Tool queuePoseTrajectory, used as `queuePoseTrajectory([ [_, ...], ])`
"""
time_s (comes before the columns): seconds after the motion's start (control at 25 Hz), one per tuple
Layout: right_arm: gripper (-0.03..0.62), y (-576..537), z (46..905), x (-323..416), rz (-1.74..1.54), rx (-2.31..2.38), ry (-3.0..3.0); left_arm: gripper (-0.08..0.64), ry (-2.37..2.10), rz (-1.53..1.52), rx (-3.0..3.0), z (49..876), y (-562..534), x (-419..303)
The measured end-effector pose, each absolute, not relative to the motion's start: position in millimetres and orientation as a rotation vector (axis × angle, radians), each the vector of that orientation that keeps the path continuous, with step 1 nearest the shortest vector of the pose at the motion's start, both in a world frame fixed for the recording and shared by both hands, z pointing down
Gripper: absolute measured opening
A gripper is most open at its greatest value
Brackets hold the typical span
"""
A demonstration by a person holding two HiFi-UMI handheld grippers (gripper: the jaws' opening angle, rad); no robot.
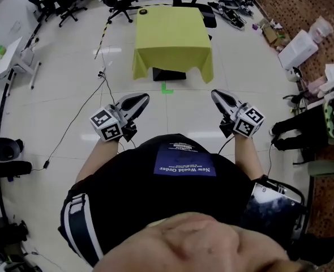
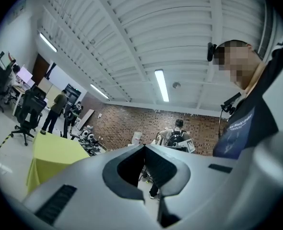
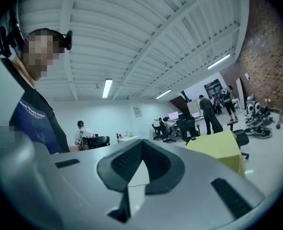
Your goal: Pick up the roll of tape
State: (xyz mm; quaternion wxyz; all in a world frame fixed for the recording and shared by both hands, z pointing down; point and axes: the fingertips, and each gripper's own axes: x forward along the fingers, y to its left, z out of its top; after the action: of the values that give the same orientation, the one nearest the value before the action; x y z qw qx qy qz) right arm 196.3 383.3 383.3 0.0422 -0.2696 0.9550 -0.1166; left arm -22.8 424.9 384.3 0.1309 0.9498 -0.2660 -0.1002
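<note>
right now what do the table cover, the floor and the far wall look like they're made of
Table cover: looks like soft yellow-green cloth, matte, hanging in folds at the corners.
Floor: probably glossy pale tile, going by the thin joint lines and light glare.
Far wall: reddish brick, rough-looking, with the mortar pattern showing.

The tablecloth (image 1: 172, 38) is yellow-green; the roll of tape (image 1: 143, 11) at its far left corner is dark; the floor (image 1: 71, 84) is pale tile with a green mark (image 1: 166, 88); the left gripper (image 1: 141, 99) and right gripper (image 1: 217, 95) are light grey with black pads (image 2: 161, 168) and black-and-white square markers (image 1: 102, 118); the shirt (image 1: 155, 197) is black with a blue patch (image 1: 184, 164).
</note>
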Motion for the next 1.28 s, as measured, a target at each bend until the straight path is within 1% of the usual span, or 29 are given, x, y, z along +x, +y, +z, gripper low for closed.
queuePoseTrajectory([
  [0.16,-0.014,343.3,386.5,174.1,-0.39,-0.833,2.926,0.006,-0.787,-0.293,2.725,387.4,385.4,-49.0],
  [0.32,-0.014,301.0,395.3,169.5,-0.421,-0.808,2.943,0.006,-0.804,-0.295,2.697,396.8,348.3,-52.1],
  [0.52,-0.014,229.9,402.8,185.4,-0.436,-0.705,2.949,0.006,-0.871,-0.28,2.699,400.3,290.6,-28.0],
  [0.76,-0.014,130.6,393.8,219.5,-0.418,-0.554,2.998,0.006,-1.021,-0.315,2.672,381.8,212.9,11.8],
  [1.0,-0.014,53.5,384.7,247.6,-0.409,-0.448,3.0,0.006,-1.103,-0.334,2.64,369.8,146.2,45.7],
  [1.12,-0.014,28.8,392.9,250.0,-0.451,-0.439,2.988,0.006,-1.11,-0.293,2.634,373.7,124.5,49.4],
  [1.28,-0.014,-0.3,400.9,241.0,-0.467,-0.45,2.997,0.006,-1.101,-0.313,2.618,379.7,89.3,36.2],
])
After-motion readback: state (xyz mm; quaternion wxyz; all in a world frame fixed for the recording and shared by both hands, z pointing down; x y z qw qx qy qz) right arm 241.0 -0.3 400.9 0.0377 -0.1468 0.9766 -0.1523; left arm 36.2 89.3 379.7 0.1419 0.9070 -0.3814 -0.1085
